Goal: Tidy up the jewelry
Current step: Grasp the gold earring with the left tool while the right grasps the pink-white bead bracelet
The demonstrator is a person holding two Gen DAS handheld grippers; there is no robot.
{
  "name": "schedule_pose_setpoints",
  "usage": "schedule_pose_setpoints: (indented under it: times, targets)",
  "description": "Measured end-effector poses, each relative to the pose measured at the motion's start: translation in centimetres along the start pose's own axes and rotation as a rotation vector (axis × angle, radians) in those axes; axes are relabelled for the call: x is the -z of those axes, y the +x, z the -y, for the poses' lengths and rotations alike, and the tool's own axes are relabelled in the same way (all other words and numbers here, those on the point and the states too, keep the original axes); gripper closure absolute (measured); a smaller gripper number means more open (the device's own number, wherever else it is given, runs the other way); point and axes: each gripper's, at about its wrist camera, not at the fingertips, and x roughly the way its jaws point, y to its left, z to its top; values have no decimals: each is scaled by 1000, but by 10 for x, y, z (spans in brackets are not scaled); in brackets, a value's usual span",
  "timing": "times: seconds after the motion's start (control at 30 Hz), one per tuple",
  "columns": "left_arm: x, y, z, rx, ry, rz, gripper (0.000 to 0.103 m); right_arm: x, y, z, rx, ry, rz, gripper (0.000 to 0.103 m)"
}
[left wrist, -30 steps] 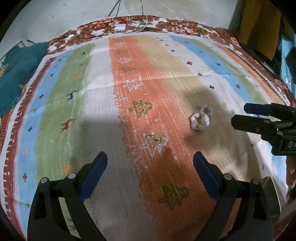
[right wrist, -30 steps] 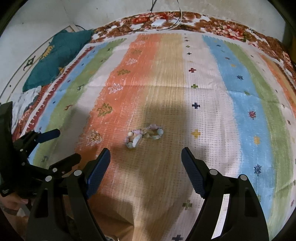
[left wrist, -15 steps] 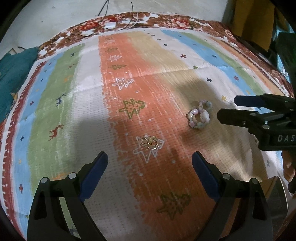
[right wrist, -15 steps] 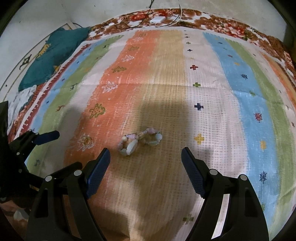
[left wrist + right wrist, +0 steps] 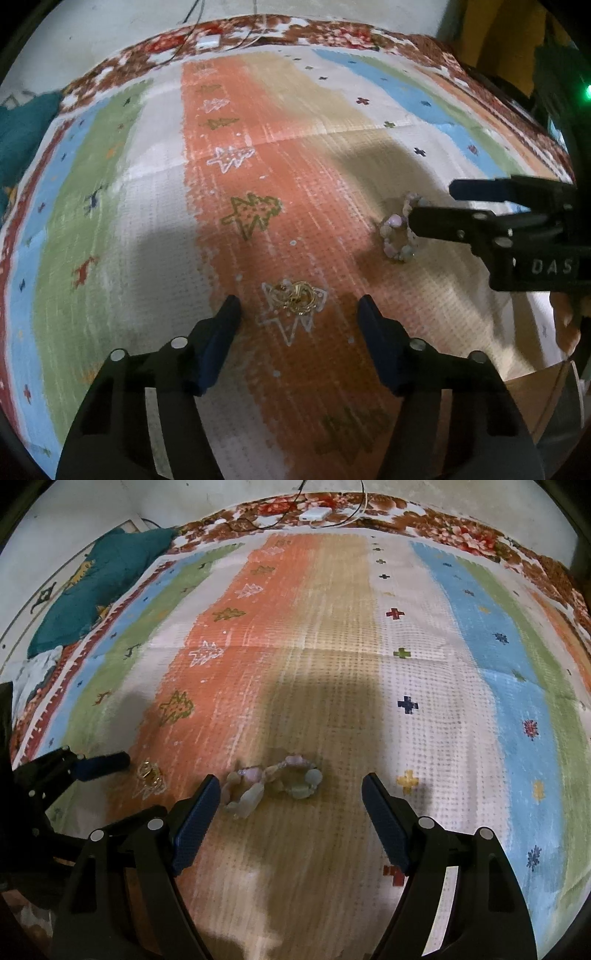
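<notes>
A small heap of gold rings (image 5: 297, 296) lies on the orange stripe of the striped cloth (image 5: 155, 206). My left gripper (image 5: 298, 308) is open, low over the cloth, with the gold heap between its fingertips. A beaded bracelet of pink and pale green stones (image 5: 275, 783) lies on the tan stripe. My right gripper (image 5: 290, 790) is open and empty, its fingertips either side of the bracelet. The bracelet also shows in the left wrist view (image 5: 397, 236), partly behind the right gripper (image 5: 430, 208). The gold heap shows in the right wrist view (image 5: 149, 773) beside the left gripper (image 5: 122, 786).
A teal cushion (image 5: 96, 590) lies past the cloth's far left edge. A white charger with cables (image 5: 316, 515) sits on the flowered border at the back. A cardboard edge (image 5: 535, 387) shows at the lower right in the left wrist view.
Both grippers have moved forward and down toward the cloth. The left jaws have narrowed around the gold heap. The right gripper has come up to the bracelet.
</notes>
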Motion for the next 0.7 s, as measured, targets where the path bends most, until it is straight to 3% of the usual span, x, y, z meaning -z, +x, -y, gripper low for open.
schedule_pose_setpoints:
  times: [0.27,0.33,0.47,0.7]
  targets:
    - [-4,4,1,11,29,20,52,-2,10,0,8,-11,-8,24]
    - [-4,4,1,14,34,21,59,-2,12,0,6,-10,-10,24]
    - [-4,2,0,24,41,18,69,-1,15,4,-56,23,-25,24]
    - [-2,3,3,16,62,18,81,2,19,0,-14,-14,-27,47]
